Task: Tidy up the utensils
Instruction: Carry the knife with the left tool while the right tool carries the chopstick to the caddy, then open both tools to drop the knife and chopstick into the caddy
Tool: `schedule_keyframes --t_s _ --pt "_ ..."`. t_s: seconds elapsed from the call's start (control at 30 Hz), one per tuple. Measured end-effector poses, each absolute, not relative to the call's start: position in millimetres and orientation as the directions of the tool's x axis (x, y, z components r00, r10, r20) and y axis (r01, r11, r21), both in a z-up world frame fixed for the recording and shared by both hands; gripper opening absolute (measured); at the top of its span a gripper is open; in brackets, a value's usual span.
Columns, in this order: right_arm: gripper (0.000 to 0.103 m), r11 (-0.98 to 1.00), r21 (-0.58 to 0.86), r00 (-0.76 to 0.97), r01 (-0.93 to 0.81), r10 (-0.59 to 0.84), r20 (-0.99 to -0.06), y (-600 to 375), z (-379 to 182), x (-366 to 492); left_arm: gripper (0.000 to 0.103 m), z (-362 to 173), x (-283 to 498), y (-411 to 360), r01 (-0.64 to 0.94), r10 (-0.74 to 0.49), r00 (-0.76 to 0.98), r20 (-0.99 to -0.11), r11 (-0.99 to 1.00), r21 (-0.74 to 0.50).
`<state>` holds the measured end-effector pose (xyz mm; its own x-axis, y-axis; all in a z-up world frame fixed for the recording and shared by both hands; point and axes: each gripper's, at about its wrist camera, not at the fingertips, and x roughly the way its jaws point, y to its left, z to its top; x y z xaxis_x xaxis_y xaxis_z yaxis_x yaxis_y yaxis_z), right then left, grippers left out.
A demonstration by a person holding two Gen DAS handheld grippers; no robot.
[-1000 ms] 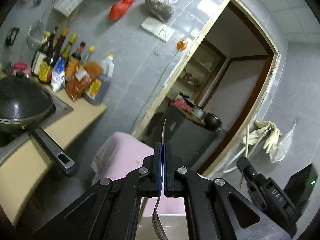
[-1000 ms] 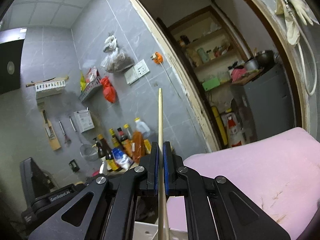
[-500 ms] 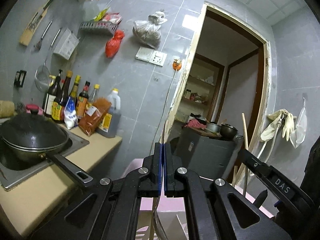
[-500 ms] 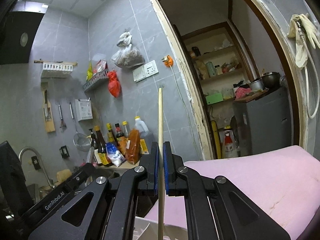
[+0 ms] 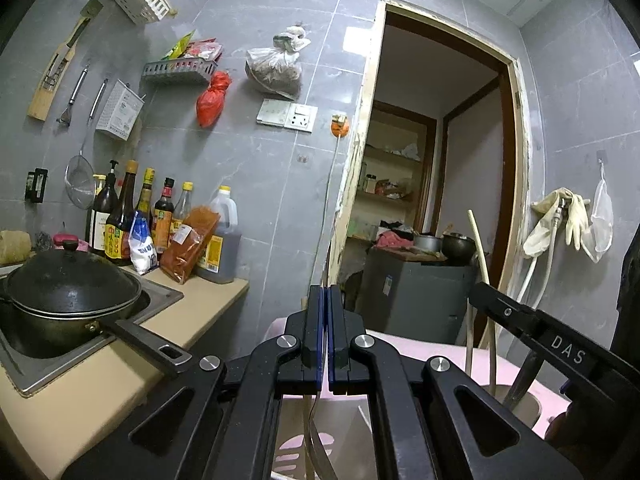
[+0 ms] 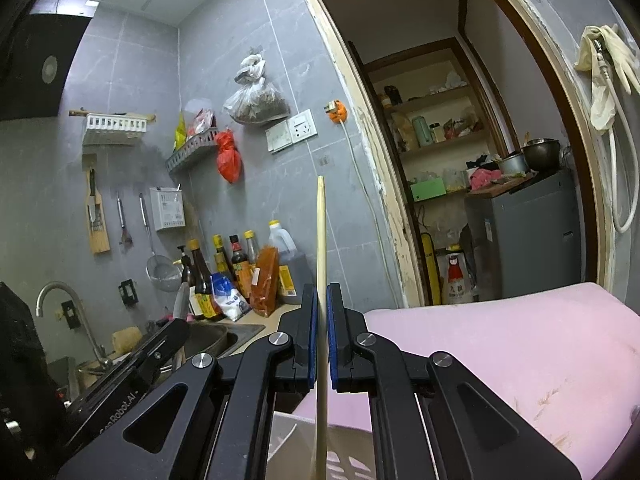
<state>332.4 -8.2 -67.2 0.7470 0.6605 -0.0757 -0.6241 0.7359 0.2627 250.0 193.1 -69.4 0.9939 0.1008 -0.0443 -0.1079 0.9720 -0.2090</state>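
Note:
My left gripper point(image 5: 325, 292) is shut on a thin metal utensil point(image 5: 316, 432), seen edge-on, that runs up and down through the pads. My right gripper point(image 6: 322, 292) is shut on a pale wooden chopstick point(image 6: 321, 240) that stands upright. In the left wrist view the right gripper point(image 5: 480, 294) shows at the right with its chopstick point(image 5: 478, 244) poking up. In the right wrist view the left gripper point(image 6: 176, 330) sits low on the left with the utensil's shiny tip point(image 6: 182, 300) above it. A white slotted basket point(image 6: 288, 432) lies just below both grippers.
A beige cup point(image 5: 520, 404) holding pale sticks stands under the right gripper on a pink-covered surface point(image 6: 500, 340). To the left are a counter point(image 5: 208, 300) with a lidded black wok point(image 5: 68, 288), its handle sticking out, and sauce bottles point(image 5: 160, 220). An open doorway point(image 5: 440, 160) is ahead.
The left wrist view has rolled upright and both grippers have sunk a little. The right gripper now shows larger and closer in the left view. Both grips are unchanged.

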Motion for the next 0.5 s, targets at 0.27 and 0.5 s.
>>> schedule_keyframes --t_s 0.27,0.5 --pt "0.004 0.733 0.268 0.732 -0.626 0.670 -0.124 -9 -63 328 0.000 -66 246 197 -0.087 0.056 0.989 -0.137 0.968 -0.237" --pt "0.007 0.731 0.283 0.726 -0.621 0.673 -0.143 -19 -45 320 0.002 -52 239 196 -0.066 0.005 0.976 -0.219 0.960 -0.273"
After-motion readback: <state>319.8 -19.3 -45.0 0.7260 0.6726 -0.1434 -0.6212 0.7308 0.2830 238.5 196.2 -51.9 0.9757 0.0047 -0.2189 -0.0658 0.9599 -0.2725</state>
